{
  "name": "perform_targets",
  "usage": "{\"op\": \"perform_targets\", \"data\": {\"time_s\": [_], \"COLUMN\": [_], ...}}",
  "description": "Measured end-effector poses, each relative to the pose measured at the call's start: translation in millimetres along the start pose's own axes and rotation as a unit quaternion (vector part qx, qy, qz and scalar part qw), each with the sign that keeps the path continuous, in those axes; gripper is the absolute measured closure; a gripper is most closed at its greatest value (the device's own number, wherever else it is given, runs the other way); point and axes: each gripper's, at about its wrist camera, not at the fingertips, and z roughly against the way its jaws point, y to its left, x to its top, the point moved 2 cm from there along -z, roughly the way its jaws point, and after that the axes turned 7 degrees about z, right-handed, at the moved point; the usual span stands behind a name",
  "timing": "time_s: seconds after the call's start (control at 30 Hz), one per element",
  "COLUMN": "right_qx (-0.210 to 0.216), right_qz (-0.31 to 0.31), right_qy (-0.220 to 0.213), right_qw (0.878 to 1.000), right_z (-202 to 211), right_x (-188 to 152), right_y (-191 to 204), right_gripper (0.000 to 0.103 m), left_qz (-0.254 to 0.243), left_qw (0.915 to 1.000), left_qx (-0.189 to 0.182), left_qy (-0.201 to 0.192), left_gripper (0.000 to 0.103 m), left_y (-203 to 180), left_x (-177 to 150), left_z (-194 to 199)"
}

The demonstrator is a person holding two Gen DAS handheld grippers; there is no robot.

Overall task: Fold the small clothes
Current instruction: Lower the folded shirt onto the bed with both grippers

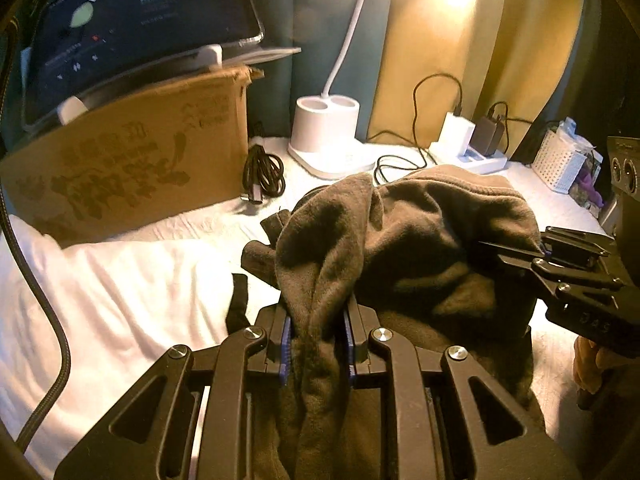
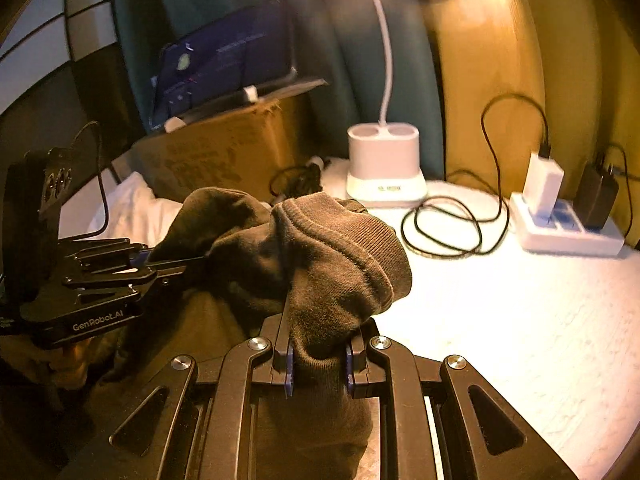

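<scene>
White-covered work surface point(image 2: 520, 320) filled the field, brightly lit from a lamp overhead. Cardboard box point(image 1: 132, 160) sat at about ten o'clock in my left view, printed side facing me, with a tablet point(image 1: 136, 32) propped on top, screen lit and dark-toned. A white cloth point(image 1: 120, 288) lay bunched at nine o'clock, below the box.

The task's thing, a dark brown garment point(image 1: 400, 248), was off the surface, slung between my two tools near the centre of both views. It hung in loose folds; a ribbed hem edge point(image 2: 352, 256) showed toward the right tool.

My left gripper point(image 1: 318, 340) was clamped on a bunched fold of the garment, fabric filling the gap between the blue pads. My right gripper point(image 2: 318, 364) was likewise clamped on the ribbed end, cloth pressed between its pads. In the left view the right tool entered from three o'clock; in the right view the left tool entered from nine o'clock, and part of a hand point(image 2: 68, 364) showed beneath it.

White lamp base point(image 1: 326, 136) stood at twelve o'clock, its neck rising out of view. A power strip point(image 2: 568, 232) with a white charger and a black one plugged in sat at two o'clock, near a loose loop of black cable point(image 2: 444, 228). A coiled black cable point(image 1: 264, 176) lay between box and lamp base. White slotted basket point(image 1: 558, 160) at three o'clock, contents unclear.
</scene>
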Motion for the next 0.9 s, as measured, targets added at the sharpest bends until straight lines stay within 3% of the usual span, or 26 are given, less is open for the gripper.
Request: {"op": "perform_targets", "data": {"time_s": [0.5,0.73,0.83,0.9], "right_qx": [-0.003,-0.008,-0.011,-0.031], "right_qz": [-0.034,-0.044,-0.05,-0.048], "right_qy": [0.055,0.062,0.061,0.063], "right_qw": [0.998,0.997,0.997,0.996], "right_z": [-53,-59,-57,-55], "right_x": [-18,-21,-22,-22], "right_y": [-28,-36,-40,-41], "right_gripper": [0.085,0.067,0.065,0.054], "left_qz": [0.03,0.054,0.066,0.076], "left_qw": [0.9981,0.9968,0.9961,0.9956], "left_qx": [0.004,-0.002,0.005,0.007], "left_qy": [0.054,0.06,0.058,0.056], "left_gripper": [0.08,0.076,0.065,0.062], "left_y": [12,20,25,30], "left_x": [-4,-3,-4,-4], "left_z": [-41,-45,-45,-42]}}
